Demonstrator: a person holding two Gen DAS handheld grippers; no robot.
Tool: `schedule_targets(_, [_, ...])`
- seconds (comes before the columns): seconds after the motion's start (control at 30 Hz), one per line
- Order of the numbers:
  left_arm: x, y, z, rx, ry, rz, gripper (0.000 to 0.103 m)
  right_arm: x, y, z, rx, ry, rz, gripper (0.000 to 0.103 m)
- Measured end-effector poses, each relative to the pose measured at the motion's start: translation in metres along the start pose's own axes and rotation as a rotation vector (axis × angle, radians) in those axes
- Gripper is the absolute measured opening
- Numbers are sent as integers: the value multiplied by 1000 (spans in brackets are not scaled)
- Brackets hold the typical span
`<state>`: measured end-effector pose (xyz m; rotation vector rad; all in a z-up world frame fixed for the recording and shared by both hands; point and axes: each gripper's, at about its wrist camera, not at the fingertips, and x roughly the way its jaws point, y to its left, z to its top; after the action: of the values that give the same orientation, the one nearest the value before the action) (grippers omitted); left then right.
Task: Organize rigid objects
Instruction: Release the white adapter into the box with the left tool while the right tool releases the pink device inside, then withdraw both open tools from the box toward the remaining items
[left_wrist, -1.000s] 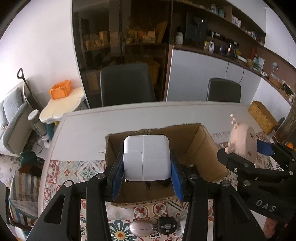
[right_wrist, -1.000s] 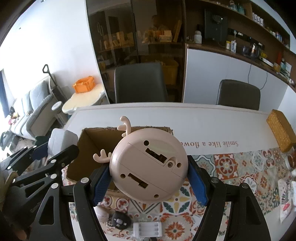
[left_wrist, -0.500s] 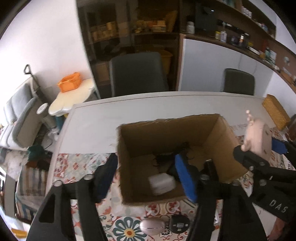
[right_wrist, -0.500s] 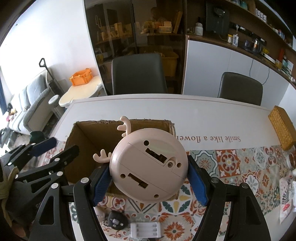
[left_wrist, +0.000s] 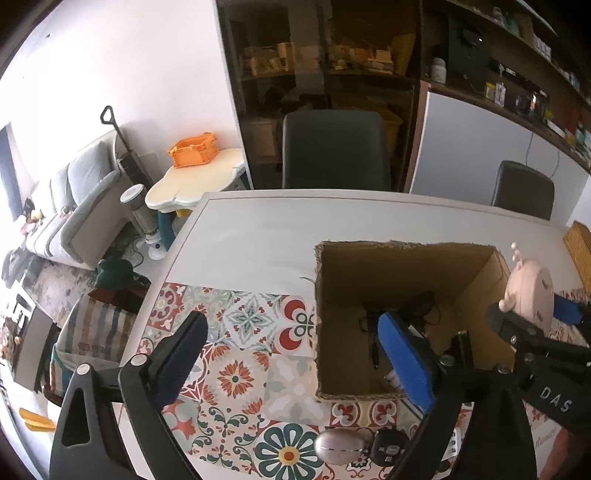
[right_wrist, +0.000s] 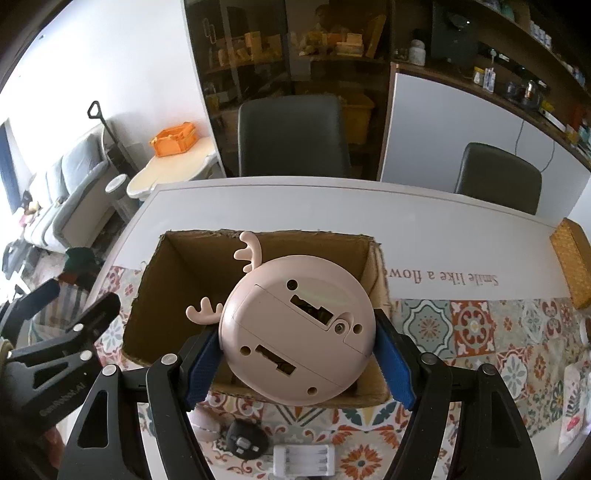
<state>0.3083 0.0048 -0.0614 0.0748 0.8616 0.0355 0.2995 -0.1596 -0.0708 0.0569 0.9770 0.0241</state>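
Two grippers fill the bottom of their own views. The left gripper (left_wrist: 291, 354) has just been opening and now stands wide apart with nothing between its blue pads: one finger is over the patterned tablecloth (left_wrist: 236, 376), the other over the near edge of the cardboard box (left_wrist: 373, 254). The right gripper (right_wrist: 297, 363) is clenched on the pink round toy with antlers (right_wrist: 295, 328), held back-side to the camera above the box's near wall; the toy covers most of the box floor in that view. Along the bottom edge of the left view, a small oval pinkish case (left_wrist: 340, 445) and a black round item (left_wrist: 389, 445) lie on the cloth just in front of the box, both partly cut off by the gripper arm. In the right view a white ribbed holder (right_wrist: 304, 458) sits at the lower edge, only partly visible. Inside the box, dark cables (left_wrist: 417, 306) lie tangled on the floor; a white sliver shows beside the left gripper's pad, too hidden to identify. Farther off stand the white table (left_wrist: 258, 229), a dark chair (left_wrist: 334, 147) and dim shelves whose contents are hard to make out.
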Motion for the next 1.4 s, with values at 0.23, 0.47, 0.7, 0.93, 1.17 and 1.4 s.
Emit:
schedule_targets(0.23, [3,6,2,-11,-15,14,98,12,6,4,-12,22,0,75])
schedule_targets(0.47, [-2,5,-1,3,-38,17,101,21,4,1,13,56,-9,82])
schedule_targets(0.7, [-14,11,-8,-20,-50,26,101,10,5,-2,14,30,-41,88])
schedule_targets(0.93, [-36,9,-27,1,-78,17,103,-13,5,-23,27,7,-38,88])
schedule_targets(1.17, [-58,7,-47,3,-99,6,103,-39,-2,-45,47,-16,-44,88])
schedule_targets(1.4, [-70,5,-70,-1,-82,-8,103,-59,-3,-68,45,-30,-46,88])
